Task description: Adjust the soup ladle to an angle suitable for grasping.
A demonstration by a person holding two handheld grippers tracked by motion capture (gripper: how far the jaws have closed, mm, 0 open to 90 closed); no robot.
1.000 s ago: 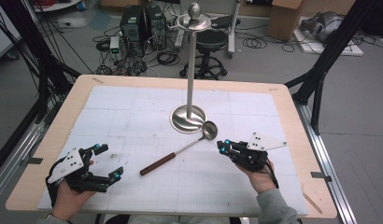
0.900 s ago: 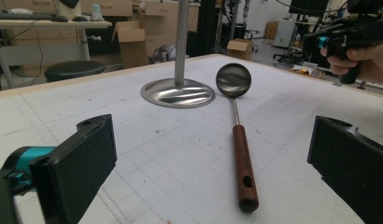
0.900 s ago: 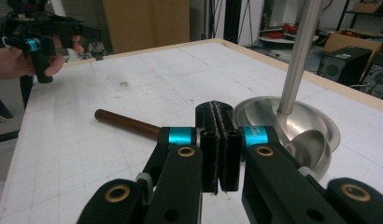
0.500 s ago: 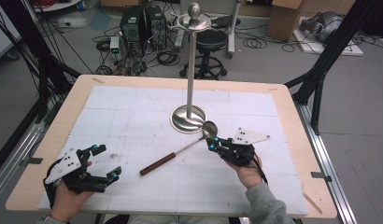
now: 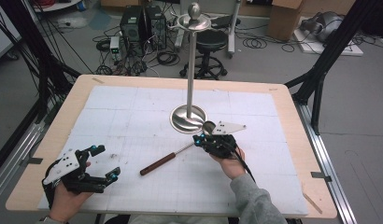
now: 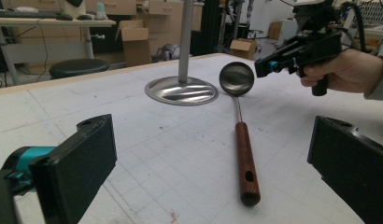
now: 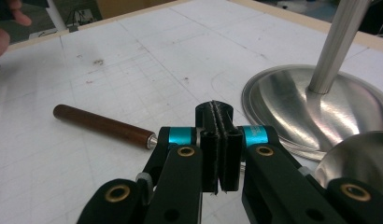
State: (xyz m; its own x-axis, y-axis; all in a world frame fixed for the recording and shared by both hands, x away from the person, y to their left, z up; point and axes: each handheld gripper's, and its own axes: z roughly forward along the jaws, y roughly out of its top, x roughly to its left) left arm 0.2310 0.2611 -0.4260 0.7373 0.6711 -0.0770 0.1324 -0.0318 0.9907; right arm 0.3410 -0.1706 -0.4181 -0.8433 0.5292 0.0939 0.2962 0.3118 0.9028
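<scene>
- Steel and dark wood: the ladle [image 5: 180, 151] lies flat on the white mat [image 5: 133, 121], its bowl just beside the round base of the stand [image 5: 188, 118], its wooden handle [image 6: 246, 163] pointing toward my side of the table.
- My right gripper [image 5: 198, 139] hovers over the thin metal shaft with its jaws pressed together and nothing between them. In the right gripper view the shut pads [image 7: 219, 144] sit right above the shaft. If I push down like this, I judge I will only knock the ladle and swing its bowl against the stand's base.
- The jaws need to open before any grasp. Opening too late or too low could catch the shaft on one pad and flick it aside.
- The shaft is slim, smooth and lies flat on the mat, so I expect a poor bite. The pads may slide off, or the ladle may roll in the grip because the bowl is heavy.
- My left gripper [image 5: 97, 163] rests well apart from the ladle, jaws wide open and empty, too far off to steady the handle if it skids.
</scene>
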